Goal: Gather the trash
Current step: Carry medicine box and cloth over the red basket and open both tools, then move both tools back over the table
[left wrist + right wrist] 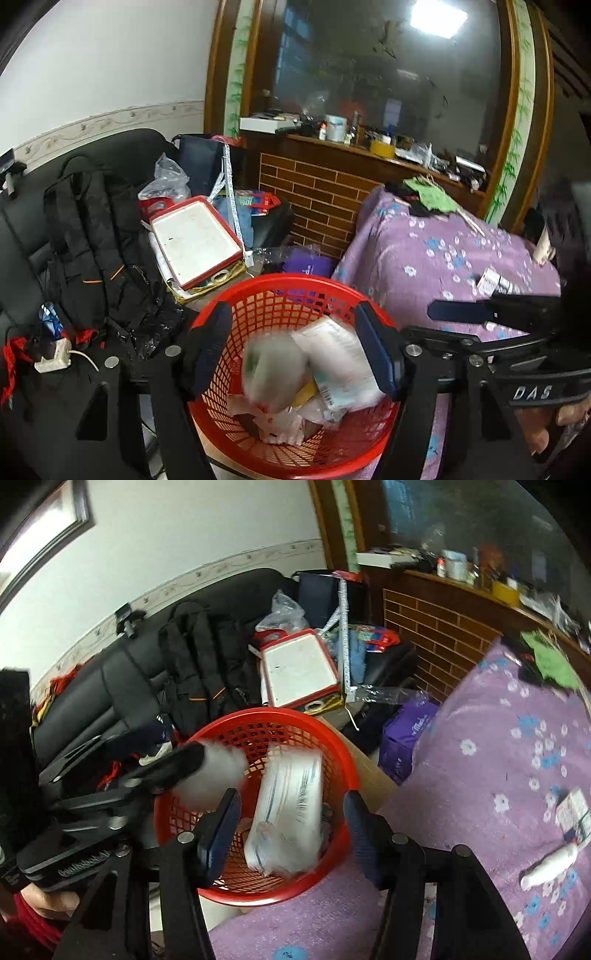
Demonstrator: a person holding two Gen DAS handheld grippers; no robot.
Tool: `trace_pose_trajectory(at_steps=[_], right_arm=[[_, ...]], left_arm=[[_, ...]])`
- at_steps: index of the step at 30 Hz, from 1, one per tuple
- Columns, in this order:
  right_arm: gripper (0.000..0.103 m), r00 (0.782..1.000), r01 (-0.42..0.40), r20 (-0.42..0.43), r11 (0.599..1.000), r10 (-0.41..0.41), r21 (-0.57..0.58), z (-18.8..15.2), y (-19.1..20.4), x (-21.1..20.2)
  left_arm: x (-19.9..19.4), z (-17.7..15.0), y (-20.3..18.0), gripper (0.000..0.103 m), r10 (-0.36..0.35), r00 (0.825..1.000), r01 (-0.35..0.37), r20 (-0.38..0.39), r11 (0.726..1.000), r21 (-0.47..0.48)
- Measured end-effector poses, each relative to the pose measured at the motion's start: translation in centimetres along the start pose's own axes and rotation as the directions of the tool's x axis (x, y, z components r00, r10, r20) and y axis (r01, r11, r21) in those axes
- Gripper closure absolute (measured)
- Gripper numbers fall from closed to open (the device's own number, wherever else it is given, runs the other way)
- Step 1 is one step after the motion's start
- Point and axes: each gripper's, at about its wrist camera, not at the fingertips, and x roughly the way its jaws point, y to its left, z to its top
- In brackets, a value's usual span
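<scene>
Both grippers sat over the red basket (pixel 291 295), lower centre of both views. Left gripper (pixel 295 350) jaws stood wide, nothing pinched; a blurred grey-white wad (pixel 273 373) was between them above the basket. Right gripper (pixel 291 834) was also wide, a blurred white plastic package (pixel 288 812) loose between its fingers. More wrappers lay in the basket bottom.

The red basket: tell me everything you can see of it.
The red basket is a round, open-topped plastic bin with lattice walls and a solid rolled rim. It stands upright beside the purple flowered cloth, in front of a cluttered black sofa. Inside lie a white plastic packet, crumpled wrappers and a blurred pale item. Both tools hover above its mouth, not touching it.
</scene>
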Motion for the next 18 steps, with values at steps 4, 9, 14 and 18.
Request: trace_pose_trajectory(at_steps=[4, 9, 14, 18], right_arm=[[0.041, 0.999, 0.021, 0.037, 0.999, -0.023, 0.045, -0.9, -2.6, -2.6], [0.04, 0.99, 0.119, 0.064, 0.987, -0.127, 0.111, -2.5, -8.5, -6.9], [0.04, 0.974, 0.204, 0.053, 0.954, -0.22, 0.219, -5.7, -15.1, -11.9], [0.039, 0.959, 0.253, 0.055, 0.926, -0.278, 0.279, -8.4, -18.6, -15.5]], left_arm=[[-0.5, 0.6, -1.5, 0.035, -0.035, 0.999, 0.034, 0.015, 0.999, 0.027], [-0.3, 0.8, -7.0, 0.035, -0.122, 0.993, 0.121, -0.005, 0.985, 0.122], [0.4, -0.1, -13.4, 0.035, -0.222, 0.973, 0.231, -0.066, 0.95, 0.211], [1.2, -1.1, -18.6, 0.035, -0.296, 0.945, 0.323, -0.136, 0.906, 0.274]])
